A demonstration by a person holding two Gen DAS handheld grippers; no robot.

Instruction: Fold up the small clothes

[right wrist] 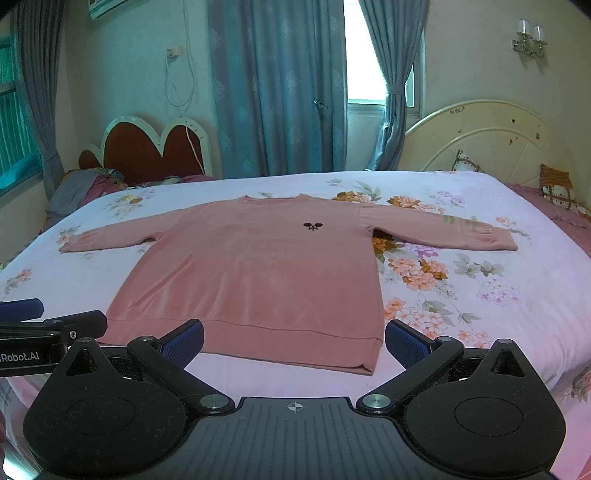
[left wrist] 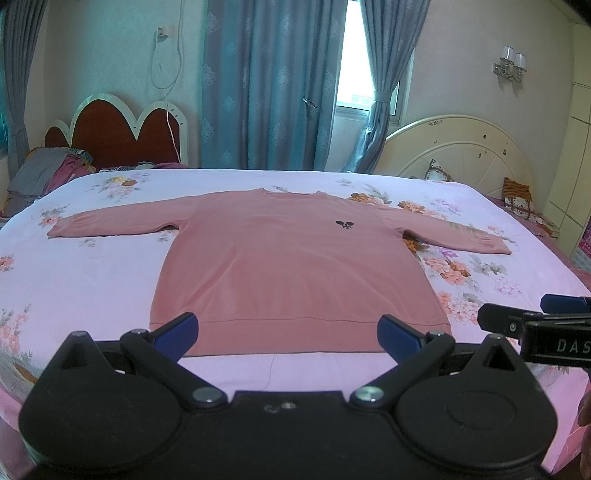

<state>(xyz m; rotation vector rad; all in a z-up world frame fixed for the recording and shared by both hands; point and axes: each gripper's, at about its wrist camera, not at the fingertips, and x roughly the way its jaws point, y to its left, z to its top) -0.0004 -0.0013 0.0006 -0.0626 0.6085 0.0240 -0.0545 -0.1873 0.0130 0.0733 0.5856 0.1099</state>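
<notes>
Your left gripper (left wrist: 286, 332) is spread wide with nothing between its blue pads (left wrist: 181, 330) — it hangs above the near edge of the bed (left wrist: 92, 288). The pink shirt (left wrist: 291, 266) lies flat just ahead of the fingers, front up, both sleeves out to the sides, its hem spanning the gap between the two fingertips. From this camera the hem's left corner shows just beyond the left pad, while the right pad covers the other corner. At the right edge of this view you see the tip of your right gripper (left wrist: 532, 314).

Your right gripper (right wrist: 293, 338) is also released and holds nothing. Here the shirt (right wrist: 258, 269) sits ahead and leftward of the fingers — the hem's right corner lies inside the right fingertip, in plain view. Only this camera catches the air conditioner (right wrist: 105, 5) at the top left.
</notes>
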